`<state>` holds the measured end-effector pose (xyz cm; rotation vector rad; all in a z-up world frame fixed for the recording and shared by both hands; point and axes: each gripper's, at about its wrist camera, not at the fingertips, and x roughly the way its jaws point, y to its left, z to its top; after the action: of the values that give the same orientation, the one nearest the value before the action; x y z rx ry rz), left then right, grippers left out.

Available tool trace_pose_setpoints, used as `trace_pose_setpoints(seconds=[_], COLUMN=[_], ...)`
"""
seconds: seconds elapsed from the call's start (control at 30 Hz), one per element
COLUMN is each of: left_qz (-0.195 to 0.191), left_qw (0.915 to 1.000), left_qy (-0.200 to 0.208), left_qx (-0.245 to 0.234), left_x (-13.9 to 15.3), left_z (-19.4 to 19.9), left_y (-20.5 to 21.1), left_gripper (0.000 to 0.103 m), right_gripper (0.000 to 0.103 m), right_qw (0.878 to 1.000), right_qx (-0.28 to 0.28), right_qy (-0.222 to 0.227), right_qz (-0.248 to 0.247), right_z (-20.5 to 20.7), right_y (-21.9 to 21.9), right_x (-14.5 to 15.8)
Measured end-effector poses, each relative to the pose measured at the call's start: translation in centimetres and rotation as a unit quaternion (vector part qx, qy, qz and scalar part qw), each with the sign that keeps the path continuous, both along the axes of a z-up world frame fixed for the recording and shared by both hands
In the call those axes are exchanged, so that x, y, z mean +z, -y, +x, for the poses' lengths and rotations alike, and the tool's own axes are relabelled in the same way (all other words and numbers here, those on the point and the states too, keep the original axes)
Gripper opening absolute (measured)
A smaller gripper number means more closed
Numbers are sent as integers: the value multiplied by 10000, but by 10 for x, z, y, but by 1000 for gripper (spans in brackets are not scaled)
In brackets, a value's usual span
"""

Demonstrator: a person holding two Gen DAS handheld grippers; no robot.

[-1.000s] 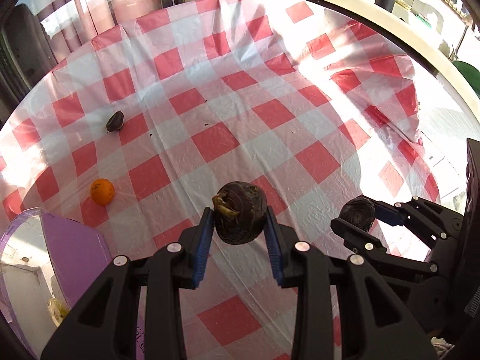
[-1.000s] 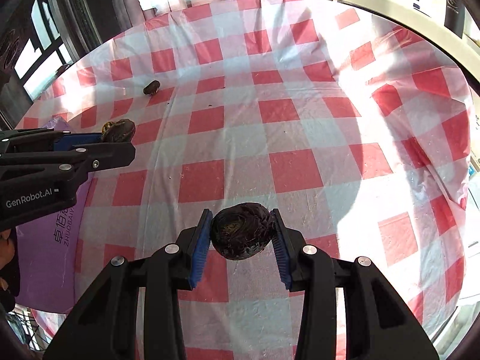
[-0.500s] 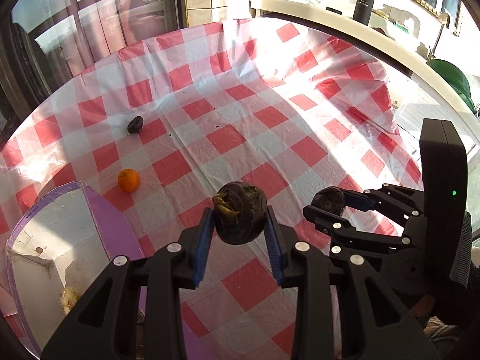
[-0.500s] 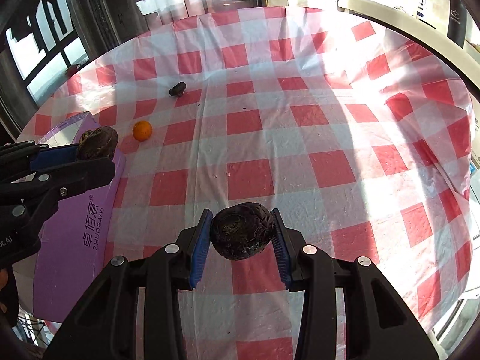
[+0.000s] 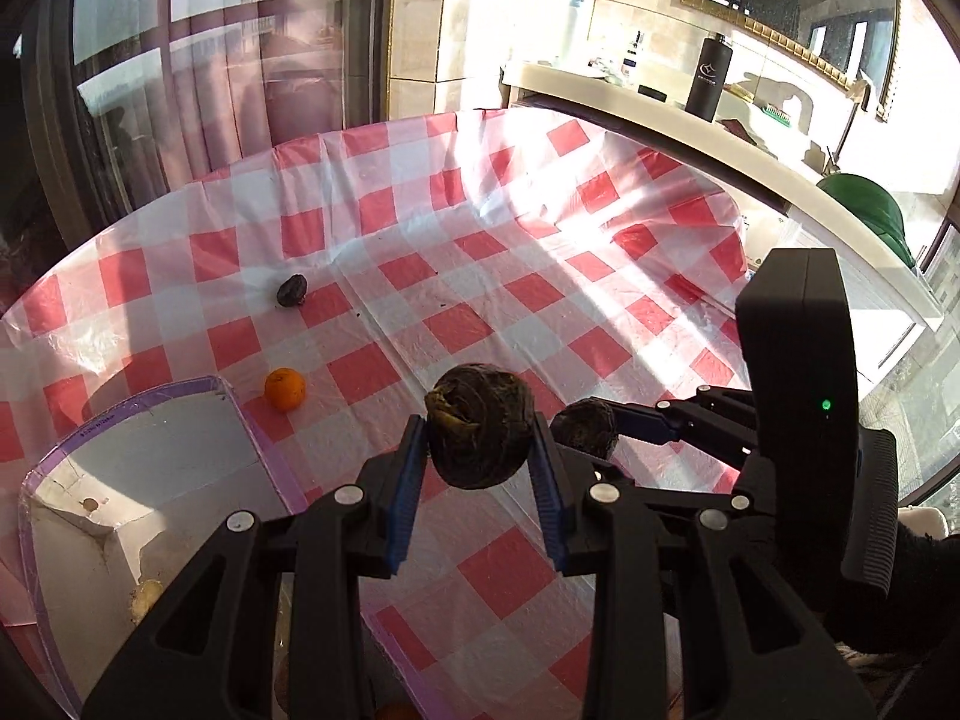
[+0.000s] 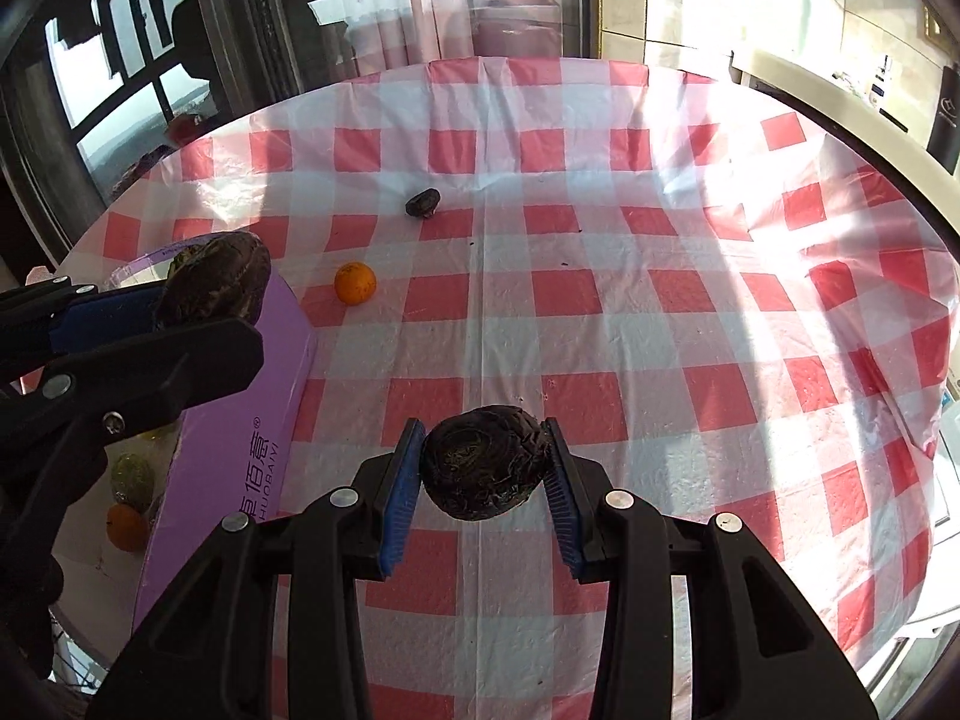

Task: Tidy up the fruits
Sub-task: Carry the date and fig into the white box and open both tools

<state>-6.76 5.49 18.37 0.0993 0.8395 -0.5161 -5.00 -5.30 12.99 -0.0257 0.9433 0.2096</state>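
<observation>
Both claws had risen and drawn back toward the purple box since the earlier frames, so that the box filled more of the lower left of each view and the far wall and window came into sight. Left claw (image 5: 480, 468) was closed on a dark, wrinkled round fruit (image 5: 480, 426), its blue pads pressed to either side, the fruit carried clear of the worktop (image 5: 600, 276). Right claw (image 6: 483, 480) was likewise closed on a second dark fruit (image 6: 483, 462), held above the red-and-white checked cloth. In the left wrist view the right claw appeared at right (image 5: 585, 429), just beside the left one, its fruit showing at the fingertips. In the right wrist view the left claw appeared at left (image 6: 210, 294), its fruit held over the near rim of the purple box (image 6: 240, 432).

Two loose fruits lay on the cloth: a small orange (image 5: 285, 389), just beyond the far corner of the box, and a small dark fruit (image 5: 292, 290) farther off, well apart from both claws. Inside the box, seen in the right wrist view, lay another orange (image 6: 127, 528) and a greenish fruit (image 6: 133, 479). A black bottle (image 5: 711, 79) stood on the pale counter behind the worktop.
</observation>
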Motion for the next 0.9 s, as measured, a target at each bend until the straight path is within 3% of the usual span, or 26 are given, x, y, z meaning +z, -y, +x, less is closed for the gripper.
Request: trace_pose_setpoints(seconds=[0.23,0.43,0.7,0.9], left_qz=[-314,-419,-245,-17], left_qw=[9960,9834,9549,9379], left_qy=[215,133,-675,-1357], left_qx=[804,1763,2883,3192], left_x=[12,5,-40,-77], left_z=[-7,-23,-51,-65], left_y=[-68,-136,-213,-235], left_gripper=[34,34,34,34], right_gripper=[38,38,38,38], right_qw=[9972,9899,9707,9581], right_qx=[718,1352,2376,2753], right_qy=[210,401,265,-107], right_qz=[-16,109,-231,-780], right_z=[13,28,28,29], right_y=[-56,-120,-194,-229], right_x=[26,46,32,1])
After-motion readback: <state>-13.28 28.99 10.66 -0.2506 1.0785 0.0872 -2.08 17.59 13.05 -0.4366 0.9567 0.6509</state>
